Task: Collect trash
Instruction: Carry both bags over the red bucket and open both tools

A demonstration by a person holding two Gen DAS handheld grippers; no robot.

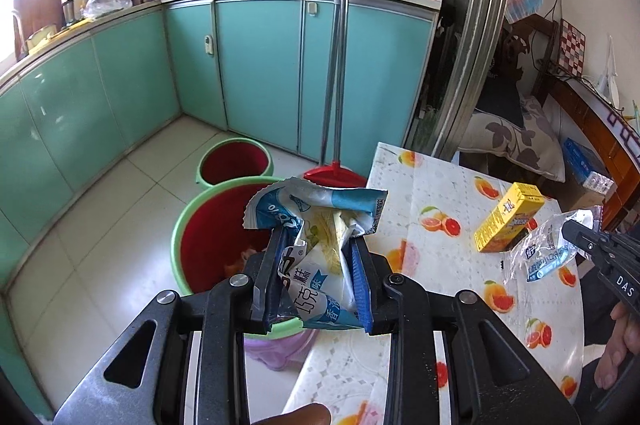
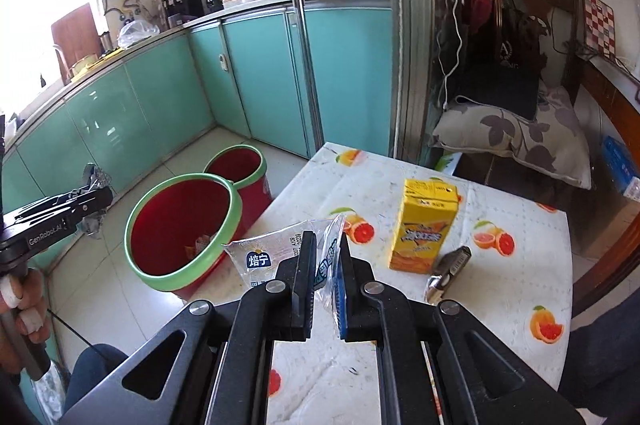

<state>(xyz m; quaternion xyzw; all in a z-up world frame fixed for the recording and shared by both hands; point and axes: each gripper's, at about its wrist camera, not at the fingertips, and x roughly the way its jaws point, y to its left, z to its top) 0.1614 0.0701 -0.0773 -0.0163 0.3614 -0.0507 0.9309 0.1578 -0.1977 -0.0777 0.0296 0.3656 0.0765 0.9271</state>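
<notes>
Trash wrappers are clamped in both hand-held grippers above a kitchen table: a crumpled blue-and-white snack wrapper (image 1: 316, 245) is pinched between the closed jaws of the left gripper (image 1: 318, 257), its loose top fanning out over the near edge of the larger red bin (image 1: 208, 241). The right gripper (image 2: 326, 277) is shut on a clear plastic wrapper (image 2: 272, 253), which hangs off the tabletop beside the table's left edge. Outward from the jaws, the table (image 2: 400, 365), covered in an orange-print cloth, carries a yellow drink carton (image 2: 424, 225) standing upright and a small metallic object (image 2: 450, 271) lying just beside it. The green-rimmed larger bin sits on the tiled floor hard against the table's edge, a smaller red bin (image 2: 240, 169) touching it behind. Open floor (image 1: 100, 225) runs from the bins to the teal cabinets (image 1: 260, 65), where a red-handled broom (image 1: 340, 65) leans.
</notes>
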